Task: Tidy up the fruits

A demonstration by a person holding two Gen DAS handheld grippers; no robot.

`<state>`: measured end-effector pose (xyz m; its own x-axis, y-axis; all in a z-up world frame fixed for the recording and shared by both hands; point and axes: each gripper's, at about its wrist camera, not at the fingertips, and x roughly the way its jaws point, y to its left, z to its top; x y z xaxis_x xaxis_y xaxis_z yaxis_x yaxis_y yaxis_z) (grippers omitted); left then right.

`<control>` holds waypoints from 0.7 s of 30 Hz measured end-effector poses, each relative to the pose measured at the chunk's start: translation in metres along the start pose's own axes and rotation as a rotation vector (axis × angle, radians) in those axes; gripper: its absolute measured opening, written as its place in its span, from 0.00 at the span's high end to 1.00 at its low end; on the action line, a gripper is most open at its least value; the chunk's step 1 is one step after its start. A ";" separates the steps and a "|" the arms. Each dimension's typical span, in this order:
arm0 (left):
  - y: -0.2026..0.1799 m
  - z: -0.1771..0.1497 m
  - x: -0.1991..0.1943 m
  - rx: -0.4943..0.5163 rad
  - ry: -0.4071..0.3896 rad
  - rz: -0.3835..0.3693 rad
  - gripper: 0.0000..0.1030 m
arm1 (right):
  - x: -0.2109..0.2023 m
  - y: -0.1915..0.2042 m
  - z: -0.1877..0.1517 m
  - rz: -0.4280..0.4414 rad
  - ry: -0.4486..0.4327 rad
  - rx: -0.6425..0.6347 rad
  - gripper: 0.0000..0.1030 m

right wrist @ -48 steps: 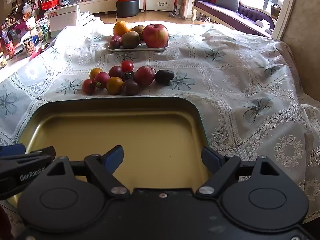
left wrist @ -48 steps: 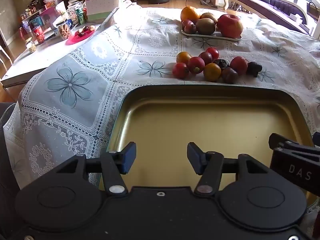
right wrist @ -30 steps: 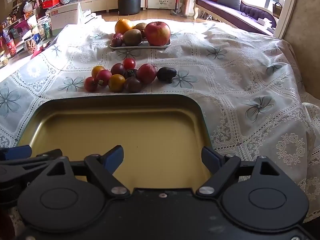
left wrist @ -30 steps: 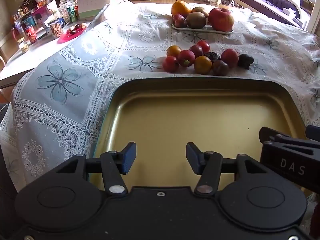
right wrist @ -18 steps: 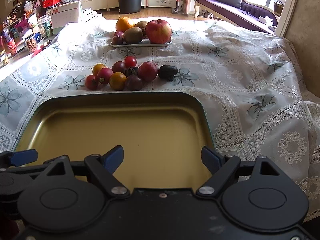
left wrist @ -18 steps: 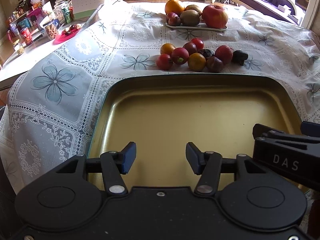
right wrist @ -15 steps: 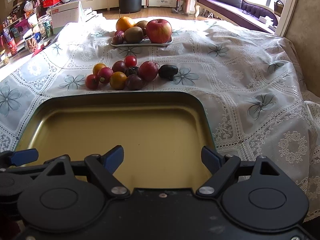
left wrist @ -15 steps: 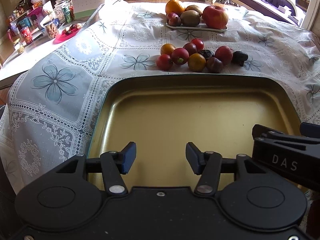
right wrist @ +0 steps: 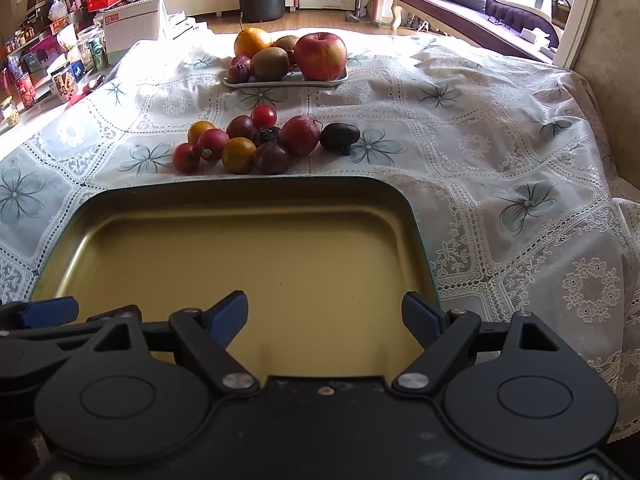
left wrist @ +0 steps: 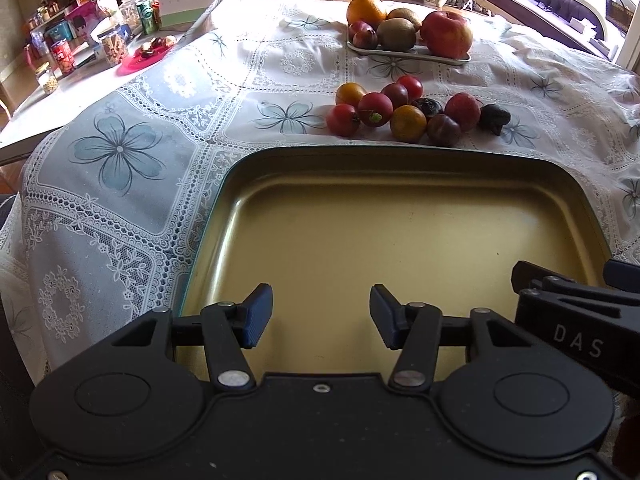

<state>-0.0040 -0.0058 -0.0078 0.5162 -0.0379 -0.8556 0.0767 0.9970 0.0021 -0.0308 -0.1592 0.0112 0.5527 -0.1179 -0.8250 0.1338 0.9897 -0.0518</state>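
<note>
Tray near edge hidden behind hand-held gripper bodies; shelf clutter unreadable

1. A table is covered by a white lace tablecloth printed with grey-blue flowers; the cloth hangs over the near and right edges.
2. A gold metal tray with rounded corners lies on the cloth at the near side.
3. Just beyond the tray's far rim, a cluster of small fruits in red, orange and dark purple rests directly on the cloth, the pieces touching one another.
4. A dark wrinkled fruit sits at the cluster's right end.
5. Farther back stands a small plate bearing an apple, kiwis, an orange and a purple fruit.
</note>
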 end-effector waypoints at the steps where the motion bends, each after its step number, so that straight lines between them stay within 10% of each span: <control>1: 0.000 0.000 0.000 -0.002 0.000 0.002 0.43 | 0.000 0.000 0.000 0.001 0.001 0.001 0.15; 21: 0.000 -0.001 0.004 0.008 0.006 0.020 0.43 | 0.003 0.001 0.000 0.011 0.020 -0.001 0.16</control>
<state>-0.0034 -0.0063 -0.0117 0.5130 -0.0180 -0.8582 0.0739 0.9970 0.0232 -0.0286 -0.1585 0.0087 0.5371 -0.1057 -0.8369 0.1275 0.9909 -0.0433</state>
